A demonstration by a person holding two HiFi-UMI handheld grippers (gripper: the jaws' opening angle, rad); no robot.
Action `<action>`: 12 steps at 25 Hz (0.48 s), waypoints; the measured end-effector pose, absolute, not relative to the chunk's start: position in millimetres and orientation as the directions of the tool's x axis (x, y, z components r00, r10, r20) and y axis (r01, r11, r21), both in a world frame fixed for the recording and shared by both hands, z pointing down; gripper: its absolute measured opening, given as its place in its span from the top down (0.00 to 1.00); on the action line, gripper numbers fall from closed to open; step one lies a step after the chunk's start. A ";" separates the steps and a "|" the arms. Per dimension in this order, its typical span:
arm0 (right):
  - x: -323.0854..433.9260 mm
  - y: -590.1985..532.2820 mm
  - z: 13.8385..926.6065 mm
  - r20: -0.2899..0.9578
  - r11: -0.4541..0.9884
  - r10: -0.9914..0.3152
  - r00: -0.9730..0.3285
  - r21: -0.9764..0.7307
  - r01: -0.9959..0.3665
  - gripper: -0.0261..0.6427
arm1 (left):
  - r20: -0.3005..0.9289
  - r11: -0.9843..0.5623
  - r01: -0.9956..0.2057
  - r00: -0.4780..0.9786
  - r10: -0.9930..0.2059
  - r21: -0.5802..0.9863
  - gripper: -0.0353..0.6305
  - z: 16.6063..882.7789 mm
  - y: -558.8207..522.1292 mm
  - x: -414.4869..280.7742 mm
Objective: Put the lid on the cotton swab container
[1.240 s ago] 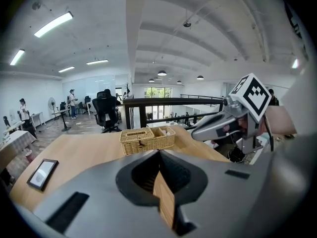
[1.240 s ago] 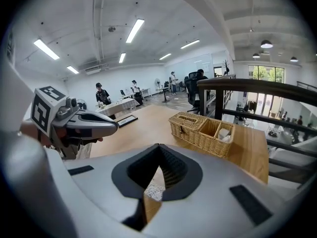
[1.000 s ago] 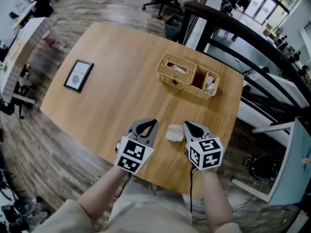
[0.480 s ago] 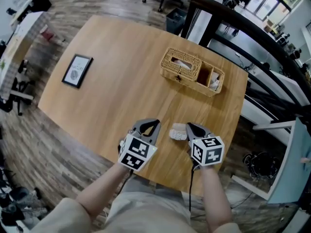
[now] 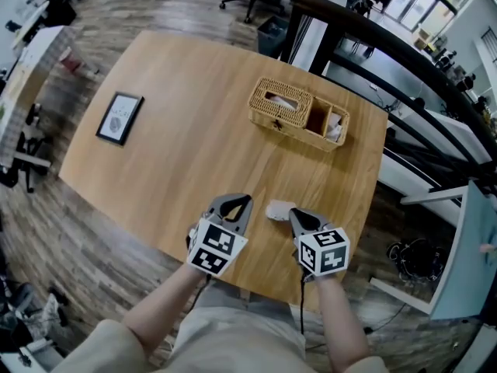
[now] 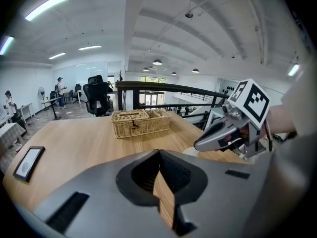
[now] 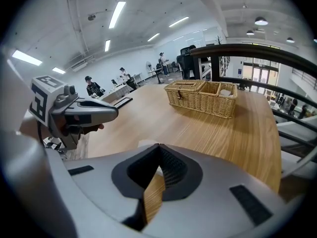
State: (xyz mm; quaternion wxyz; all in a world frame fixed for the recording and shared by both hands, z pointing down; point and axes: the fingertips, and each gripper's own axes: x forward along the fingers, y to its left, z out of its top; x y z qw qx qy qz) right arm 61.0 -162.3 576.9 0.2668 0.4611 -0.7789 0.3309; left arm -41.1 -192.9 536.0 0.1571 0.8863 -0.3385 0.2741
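A small white cotton swab container (image 5: 278, 209) lies on the wooden table (image 5: 194, 123) near its front edge, between my two grippers. I cannot make out a separate lid. My left gripper (image 5: 247, 197) sits just left of it, shut on nothing. My right gripper (image 5: 293, 211) is shut too, its tip close against the container's right side. In the left gripper view only a white sliver of the container (image 6: 190, 151) shows over the shut jaws of the left gripper (image 6: 158, 150). The right gripper view shows the container (image 7: 145, 144) the same way, past the right gripper (image 7: 158, 146).
A wicker basket (image 5: 299, 115) with a lidded part and open compartments stands at the table's far right. A black picture frame (image 5: 119, 118) lies at the left. Dark railings (image 5: 388, 61) run past the table's right edge. Office chairs and people are far off.
My right gripper has shifted a little left and nearer, closing on the container's right side. The left gripper has stayed put. The head view has drifted slightly.
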 end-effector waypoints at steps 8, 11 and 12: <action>59.9 -146.7 593.4 0.732 0.329 -0.518 -0.443 -0.307 -0.893 0.92 | 0.616 -0.726 -0.680 0.614 -0.494 0.096 0.91 547.3 -177.0 -41.3; 60.0 -145.9 598.9 0.739 0.321 -0.509 -0.441 -0.313 -0.894 0.92 | 0.625 -0.727 -0.680 0.610 -0.487 0.098 0.91 552.4 -173.7 -42.5; 60.0 -145.7 601.2 0.742 0.319 -0.506 -0.440 -0.312 -0.895 0.92 | 0.628 -0.727 -0.680 0.609 -0.485 0.098 0.91 554.2 -172.9 -43.0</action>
